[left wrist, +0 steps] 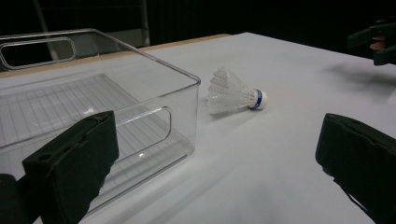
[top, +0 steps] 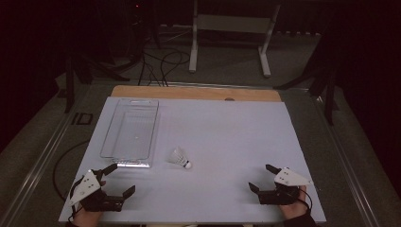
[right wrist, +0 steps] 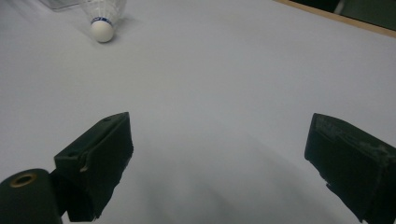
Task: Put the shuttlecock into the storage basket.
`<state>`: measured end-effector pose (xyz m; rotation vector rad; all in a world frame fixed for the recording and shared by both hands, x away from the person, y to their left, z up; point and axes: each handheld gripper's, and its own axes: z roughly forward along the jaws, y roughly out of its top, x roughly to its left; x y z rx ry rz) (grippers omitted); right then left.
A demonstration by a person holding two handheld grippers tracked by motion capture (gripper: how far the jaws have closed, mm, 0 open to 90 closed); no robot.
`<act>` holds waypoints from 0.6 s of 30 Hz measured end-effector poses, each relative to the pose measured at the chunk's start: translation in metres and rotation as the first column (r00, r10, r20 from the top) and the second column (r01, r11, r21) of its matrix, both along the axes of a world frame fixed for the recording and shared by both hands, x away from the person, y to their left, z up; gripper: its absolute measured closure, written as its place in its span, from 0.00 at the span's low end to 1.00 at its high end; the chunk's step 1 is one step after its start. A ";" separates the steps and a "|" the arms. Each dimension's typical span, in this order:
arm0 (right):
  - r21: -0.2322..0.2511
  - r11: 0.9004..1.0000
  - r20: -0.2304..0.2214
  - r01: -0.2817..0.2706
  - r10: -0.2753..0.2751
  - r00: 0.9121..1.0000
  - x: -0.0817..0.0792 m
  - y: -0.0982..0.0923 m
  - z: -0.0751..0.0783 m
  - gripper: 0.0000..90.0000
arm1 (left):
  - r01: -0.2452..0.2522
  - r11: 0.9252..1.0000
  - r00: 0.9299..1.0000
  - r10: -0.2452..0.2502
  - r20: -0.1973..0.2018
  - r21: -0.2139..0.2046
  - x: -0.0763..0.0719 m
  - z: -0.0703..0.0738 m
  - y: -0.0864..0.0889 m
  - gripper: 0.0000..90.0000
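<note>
Clear plastic bin (top: 130, 134), rectangular, ribbed floor, cut-out handle slots at the ends; its walls are see-through, so in the high view the outline is faint against the white table (top: 227, 127). In the left gripper view the bin's left side is cut off by the frame edge and partly covered by a black jaw.

Shuttlecock (top: 179, 158) lies on its side on the table, just beside the bin's near right corner, apart from it. White feather skirt, rounded white cork tip with a thin blue band, tip pointing away from the bin. In the right gripper view the skirt is cut off at the top edge; cork and band show.

Left gripper (top: 116, 178) at the near left corner of the table, jaws spread wide, nothing between them. Pads are matte black, blocky, slightly rough at the edges. Right gripper (top: 264, 177) at the near right corner, jaws also wide apart and empty; one pad looks scuffed. Both are well apart from the shuttlecock.

A wooden strip (top: 196, 92) runs along the table's far edge. Background is dark; stands and cables on the floor are hard to make out.
</note>
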<state>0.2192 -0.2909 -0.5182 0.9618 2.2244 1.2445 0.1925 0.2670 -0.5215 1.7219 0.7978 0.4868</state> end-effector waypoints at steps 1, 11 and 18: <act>0.002 1.000 0.002 0.001 -0.001 1.000 0.000 -0.001 0.000 0.08 | 0.000 1.000 1.000 0.000 0.000 0.000 0.000 0.000 0.000 0.00; 0.002 1.000 0.005 -0.002 0.002 1.000 -0.002 -0.001 0.001 0.08 | 0.005 1.000 1.000 -0.005 -0.007 -0.002 0.001 -0.001 -0.001 0.00; 0.001 1.000 0.006 -0.011 0.011 1.000 -0.002 0.000 0.000 0.08 | 0.006 1.000 1.000 -0.006 -0.003 0.004 0.001 0.000 -0.001 0.00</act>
